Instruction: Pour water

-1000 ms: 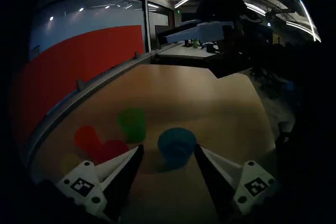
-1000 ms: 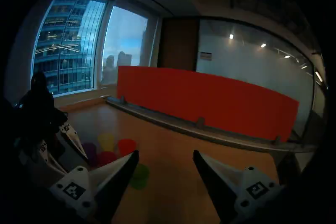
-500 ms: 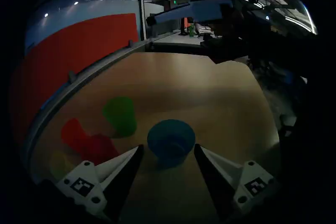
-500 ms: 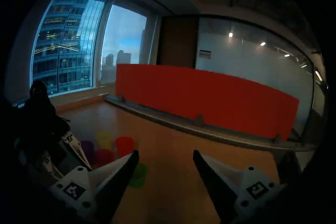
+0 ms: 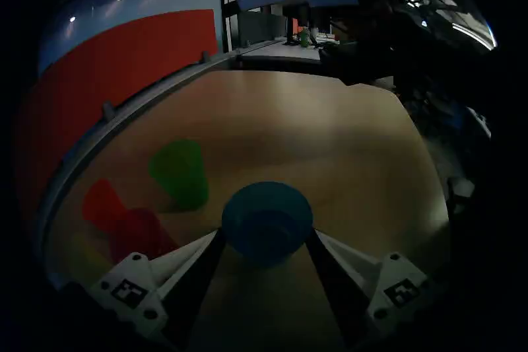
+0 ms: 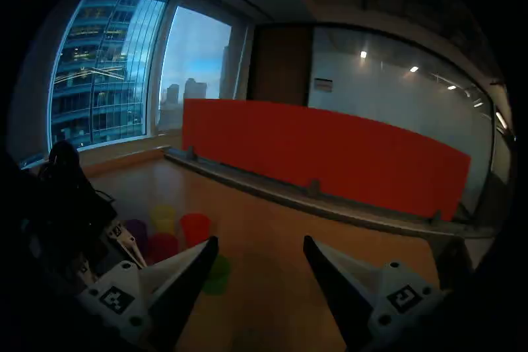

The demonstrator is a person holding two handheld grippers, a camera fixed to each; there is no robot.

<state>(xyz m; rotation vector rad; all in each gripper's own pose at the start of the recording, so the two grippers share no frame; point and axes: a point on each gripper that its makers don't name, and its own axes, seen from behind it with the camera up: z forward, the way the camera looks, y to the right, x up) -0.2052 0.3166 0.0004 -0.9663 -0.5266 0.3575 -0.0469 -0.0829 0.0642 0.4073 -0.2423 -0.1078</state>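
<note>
Left claw (image 5: 263,234) is released and spread wide. The blue cup (image 5: 267,216) sits between its fingertips, rim just beside both; can't tell whether they touch. The cup stands upright on the worktop (image 5: 317,134), long axis vertical, mouth up, tapering to the base. The green cup (image 5: 178,174) is ahead-left of that claw, also upright, and the red cups (image 5: 125,223) are beside its left finger. Your right claw (image 6: 261,246) is released, with bare worktop between its fingers. For markings, there's a square black-and-white tag (image 5: 129,291) on each finger. The wall sign (image 6: 323,86) ahead of the right claw is too small to read.
</note>
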